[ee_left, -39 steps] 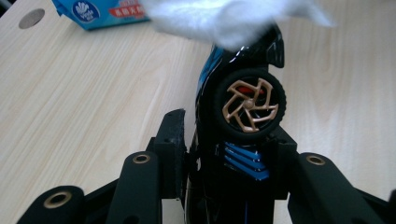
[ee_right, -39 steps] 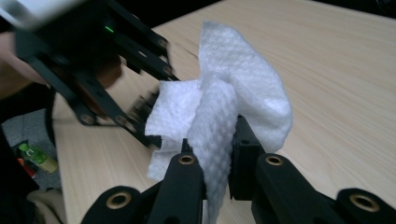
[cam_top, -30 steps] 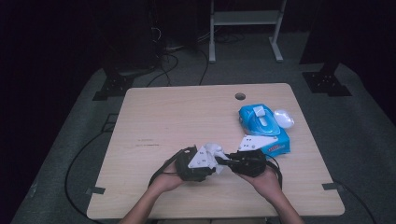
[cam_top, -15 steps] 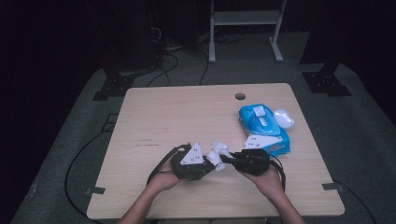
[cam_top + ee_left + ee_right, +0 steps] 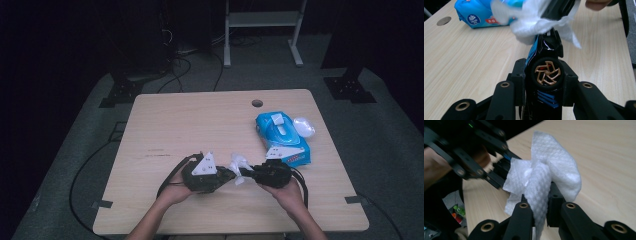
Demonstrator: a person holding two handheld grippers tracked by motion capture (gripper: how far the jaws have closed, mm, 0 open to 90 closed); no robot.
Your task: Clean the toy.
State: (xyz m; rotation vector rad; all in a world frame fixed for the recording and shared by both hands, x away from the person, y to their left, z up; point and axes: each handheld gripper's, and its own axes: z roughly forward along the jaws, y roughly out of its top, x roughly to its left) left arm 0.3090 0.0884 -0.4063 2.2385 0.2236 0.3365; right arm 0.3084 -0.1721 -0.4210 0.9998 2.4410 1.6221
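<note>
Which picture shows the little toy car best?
The left gripper view: the toy car sits close up between its jaws, showing a gold wheel and blue stripes. In the right gripper view the white wipe hides most of it. The high view makes it tiny.

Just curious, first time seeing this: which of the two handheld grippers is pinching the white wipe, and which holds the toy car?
The right gripper pinches the white wipe; the left gripper clamps the black toy car with its bronze wheel.

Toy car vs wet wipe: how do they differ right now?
The toy car is black, glossy and rigid; the wet wipe is white, textured and crumpled. The car is clamped in the left gripper, the wipe in the right gripper. Shared: both are held above the table, wipe against the car's front.
</note>
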